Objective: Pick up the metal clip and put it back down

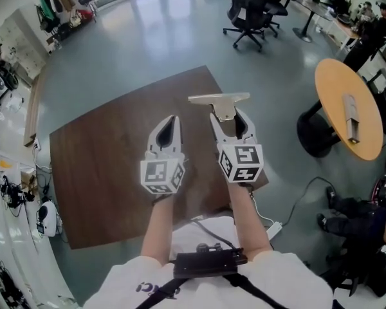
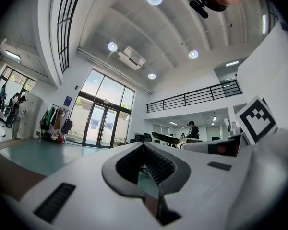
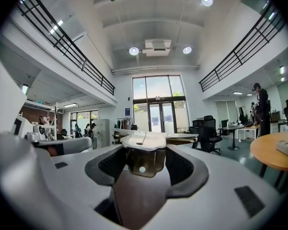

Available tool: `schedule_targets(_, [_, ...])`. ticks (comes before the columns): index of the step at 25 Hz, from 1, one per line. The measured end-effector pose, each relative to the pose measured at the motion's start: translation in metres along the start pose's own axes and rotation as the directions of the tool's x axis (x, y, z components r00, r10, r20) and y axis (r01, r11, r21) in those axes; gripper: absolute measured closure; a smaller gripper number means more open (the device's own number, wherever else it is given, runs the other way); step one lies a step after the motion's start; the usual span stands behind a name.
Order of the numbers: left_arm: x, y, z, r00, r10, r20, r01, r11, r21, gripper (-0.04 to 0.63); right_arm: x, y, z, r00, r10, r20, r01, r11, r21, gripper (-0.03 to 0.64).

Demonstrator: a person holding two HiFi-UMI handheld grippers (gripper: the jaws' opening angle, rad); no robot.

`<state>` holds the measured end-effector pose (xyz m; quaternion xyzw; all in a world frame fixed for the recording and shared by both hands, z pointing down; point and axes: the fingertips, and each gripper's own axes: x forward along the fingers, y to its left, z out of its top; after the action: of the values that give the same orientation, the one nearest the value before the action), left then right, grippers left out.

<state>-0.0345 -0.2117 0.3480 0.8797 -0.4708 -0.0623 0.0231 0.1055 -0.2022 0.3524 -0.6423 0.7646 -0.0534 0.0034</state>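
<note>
Both forearms stretch forward side by side above the brown table. The right gripper points level and clamps the metal clip, which juts out at its twelve o'clock. At its nine o'clock, the left gripper has its jaws together and empty.

metal clip: glossy, smooth metal | table: dark matt wood | jaws: pale matt plastic, black ribbed lining
</note>
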Motion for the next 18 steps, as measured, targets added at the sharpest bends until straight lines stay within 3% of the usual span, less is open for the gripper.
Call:
schedule_targets(7, [0.019,0.005,-0.016,1.000,0.013,-0.024,-0.014,1.000,-0.017,0.583,0.020,-0.011,-0.018,0.999,0.010,-0.045,-0.010,1.000,0.011,0.351])
schedule_targets(18, [0.050,0.030,-0.058,0.991,0.092,-0.099,-0.096,0.995,-0.040,0.583,0.079,-0.031,-0.071,0.986,0.051,-0.160,-0.046,0.998,0.039,0.351])
